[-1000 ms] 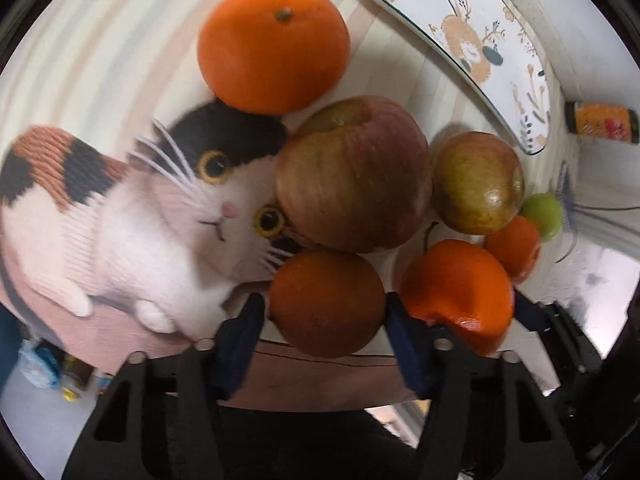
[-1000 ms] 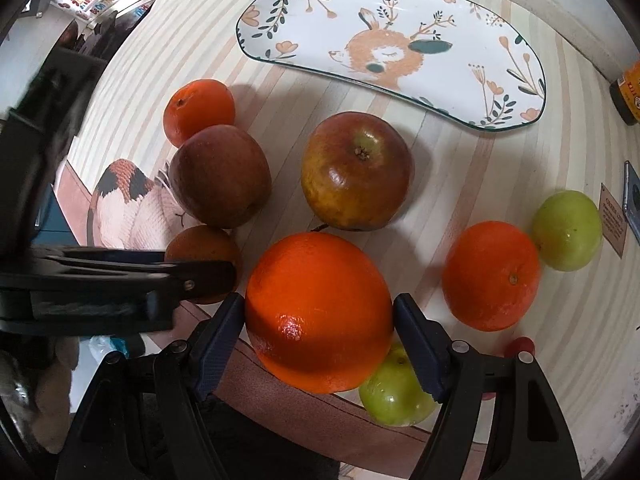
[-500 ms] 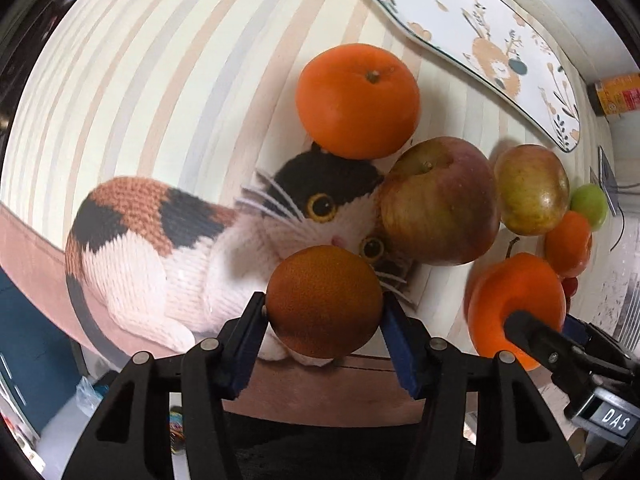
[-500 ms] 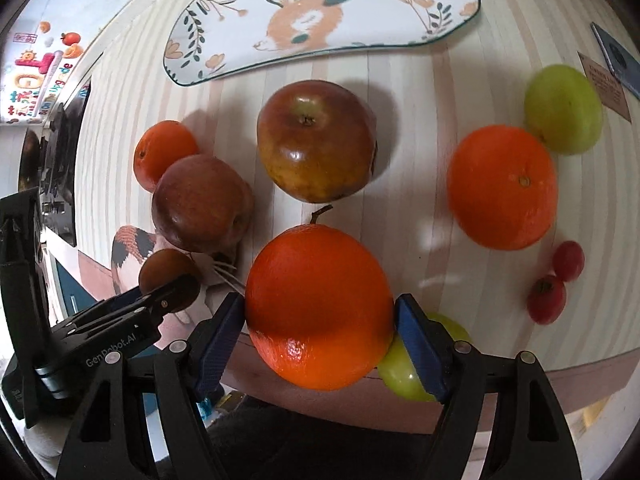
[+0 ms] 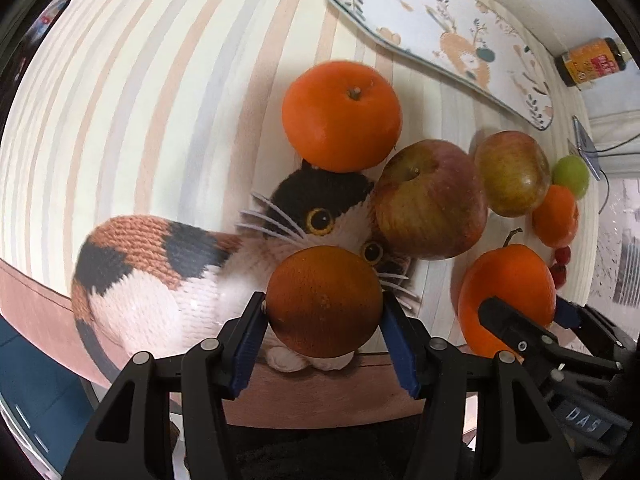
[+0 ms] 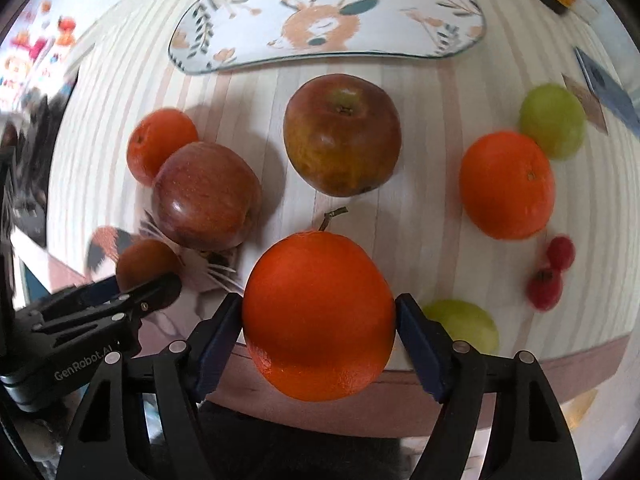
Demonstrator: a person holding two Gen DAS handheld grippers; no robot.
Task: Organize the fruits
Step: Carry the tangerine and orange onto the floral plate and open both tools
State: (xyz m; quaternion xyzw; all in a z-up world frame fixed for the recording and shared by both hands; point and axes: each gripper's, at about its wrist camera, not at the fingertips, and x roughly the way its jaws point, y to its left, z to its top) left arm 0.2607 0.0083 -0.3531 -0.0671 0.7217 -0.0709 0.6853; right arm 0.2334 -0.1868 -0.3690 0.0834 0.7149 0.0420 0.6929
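Fruits lie spread over the striped desk (image 6: 400,216) beneath us. We point both tongs nearly straight down. Our left tongs (image 5: 323,316) are clenched on a small dull brownish orange (image 5: 324,302), its skin dark and matte. Our right tongs (image 6: 319,318) grip a large bright orange (image 6: 318,314), glossy and pitted. Beyond the right tongs sit a red-green apple (image 6: 342,134), another orange (image 6: 506,184) and a green fruit (image 6: 552,120); beyond the left tongs, a red apple (image 5: 432,200) touches a mandarin (image 5: 340,114). Farther off lies the deer-print plate (image 6: 240,16).
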